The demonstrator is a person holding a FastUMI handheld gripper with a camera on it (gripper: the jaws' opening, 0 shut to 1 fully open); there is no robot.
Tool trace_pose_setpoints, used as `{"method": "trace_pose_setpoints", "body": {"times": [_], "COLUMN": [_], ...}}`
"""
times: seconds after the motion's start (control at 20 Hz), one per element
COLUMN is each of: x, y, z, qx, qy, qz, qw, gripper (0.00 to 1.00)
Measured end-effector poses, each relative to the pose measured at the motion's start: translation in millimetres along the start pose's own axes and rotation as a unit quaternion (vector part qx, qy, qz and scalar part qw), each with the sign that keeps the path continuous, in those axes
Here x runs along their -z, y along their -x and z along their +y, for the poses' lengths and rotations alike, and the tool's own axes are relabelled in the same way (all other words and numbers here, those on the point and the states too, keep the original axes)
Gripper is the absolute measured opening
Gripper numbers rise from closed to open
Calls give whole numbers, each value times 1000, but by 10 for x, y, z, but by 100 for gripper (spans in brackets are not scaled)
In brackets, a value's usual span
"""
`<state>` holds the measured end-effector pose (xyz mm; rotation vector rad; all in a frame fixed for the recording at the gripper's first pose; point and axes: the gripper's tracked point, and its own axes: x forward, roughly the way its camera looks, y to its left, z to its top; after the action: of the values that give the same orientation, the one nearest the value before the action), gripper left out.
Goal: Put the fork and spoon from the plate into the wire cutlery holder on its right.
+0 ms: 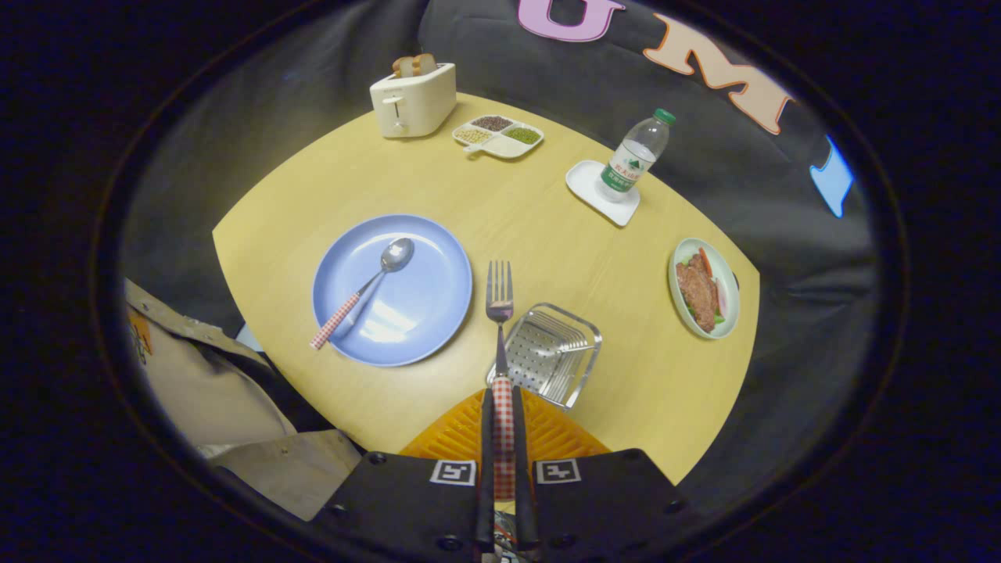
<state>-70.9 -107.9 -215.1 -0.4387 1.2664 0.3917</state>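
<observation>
Yellow bench [547, 234]: spoon [367, 285] lying on blue plate [426, 313], wire holder [551, 356] just right of it. Jaws clenched on fork [500, 313] handle, tines raised beside holder's left rim.

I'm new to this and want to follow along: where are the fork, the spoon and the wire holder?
fork [500, 301], gripper view, neck below the tines.
spoon [396, 254], gripper view, its bowl.
wire holder [551, 352], gripper view, its floor.

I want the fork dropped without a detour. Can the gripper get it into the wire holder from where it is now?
Probably yes. The gripper is shut on the fork, raised above the table, with the wire cutlery holder just ahead and right of the fingers, its open top unblocked. The spoon lies aside on the plate.
</observation>
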Motion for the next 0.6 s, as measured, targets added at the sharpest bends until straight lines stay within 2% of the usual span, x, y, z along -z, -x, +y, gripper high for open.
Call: {"method": "trace_pose_setpoints", "body": {"times": [0.15, 0.35, 0.6], "x": [115, 285, 417], "y": [63, 118, -15], "z": [-135, -292, -367], "qx": [-4, 0, -11], "qy": [-7, 16, 21], "qz": [20, 55, 106], "qw": [1000, 998, 994], "gripper": [14, 14, 14]}}
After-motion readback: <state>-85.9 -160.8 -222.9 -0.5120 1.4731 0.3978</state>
